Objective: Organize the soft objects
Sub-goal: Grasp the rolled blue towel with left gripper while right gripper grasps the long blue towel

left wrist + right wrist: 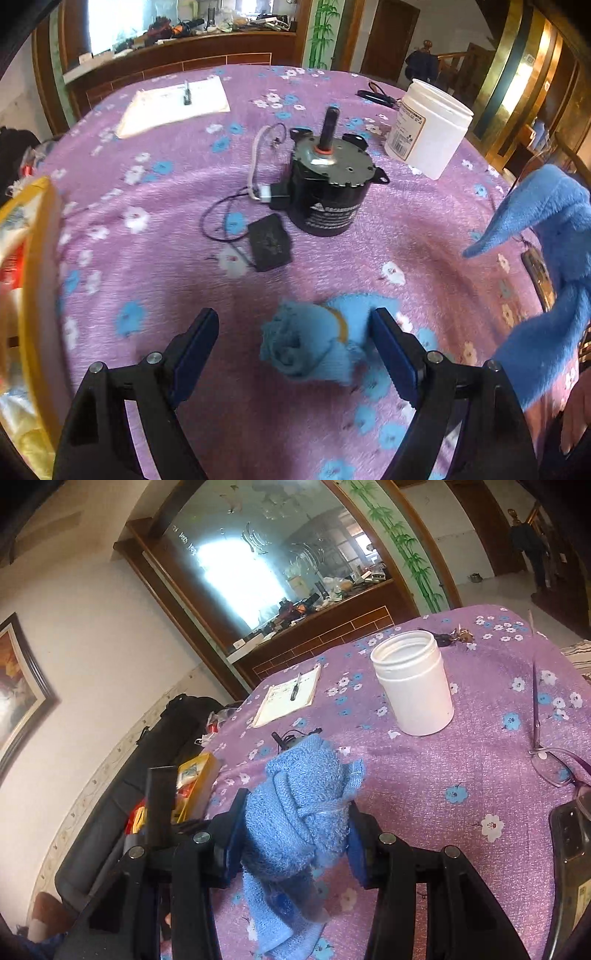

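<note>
Blue rolled towel (314, 339) between wide left hand-held gripper (295, 354) pads — untouched.

My left gripper (291, 354) points steeply down toward the table, both jaws spread wide, blue pads (195, 354) facing each other and pressing on nothing. A rolled blue towel (314, 339) lies between the tips, unclamped. My right gripper (295, 838) is angled slightly downward, jaws partly closed, pads (356, 853) pressed against both sides of a bundled blue cloth (299, 812), which is lifted clear.
</note>
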`<state>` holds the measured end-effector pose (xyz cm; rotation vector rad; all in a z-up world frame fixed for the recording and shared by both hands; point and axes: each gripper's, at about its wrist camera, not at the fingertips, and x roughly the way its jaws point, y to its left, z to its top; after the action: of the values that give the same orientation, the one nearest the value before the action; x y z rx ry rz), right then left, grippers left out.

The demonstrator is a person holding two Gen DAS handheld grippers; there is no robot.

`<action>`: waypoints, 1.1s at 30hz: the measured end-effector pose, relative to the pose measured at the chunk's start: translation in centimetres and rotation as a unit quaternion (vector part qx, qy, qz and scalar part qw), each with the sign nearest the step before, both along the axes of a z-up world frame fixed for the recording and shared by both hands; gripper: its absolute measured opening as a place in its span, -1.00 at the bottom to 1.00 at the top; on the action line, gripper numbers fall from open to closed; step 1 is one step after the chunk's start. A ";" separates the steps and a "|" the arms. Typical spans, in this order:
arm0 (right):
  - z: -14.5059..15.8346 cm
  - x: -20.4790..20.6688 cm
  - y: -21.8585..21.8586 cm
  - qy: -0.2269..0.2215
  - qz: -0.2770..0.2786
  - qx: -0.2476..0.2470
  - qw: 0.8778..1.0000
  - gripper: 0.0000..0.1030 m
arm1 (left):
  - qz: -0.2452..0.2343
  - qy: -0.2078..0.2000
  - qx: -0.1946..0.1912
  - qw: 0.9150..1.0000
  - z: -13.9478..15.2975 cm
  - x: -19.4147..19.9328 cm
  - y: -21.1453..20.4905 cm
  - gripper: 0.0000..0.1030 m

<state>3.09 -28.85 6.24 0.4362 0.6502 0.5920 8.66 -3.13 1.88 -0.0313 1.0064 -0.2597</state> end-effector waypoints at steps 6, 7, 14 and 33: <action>-0.4 0.4 0.1 0.011 0.002 0.000 1.000 -0.02 | -0.018 -0.012 -0.004 1.000 0.1 -1.4 -1.5 -0.40; -0.4 0.5 0.1 0.012 0.002 0.000 1.000 -0.02 | -0.020 -0.019 0.001 1.000 0.2 -1.8 -1.7 -0.42; -0.6 0.6 0.9 0.016 0.011 -0.013 1.000 -0.02 | -0.011 -0.059 0.017 0.998 1.6 -3.5 -1.9 -0.51; -5.7 2.1 7.0 0.091 0.085 -0.144 0.982 0.10 | -0.071 0.041 0.053 0.995 1.1 -4.9 -0.7 -0.26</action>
<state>5.14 -21.86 0.52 0.1649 0.9413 0.6121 3.74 -3.84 2.95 0.1270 1.1054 -0.3366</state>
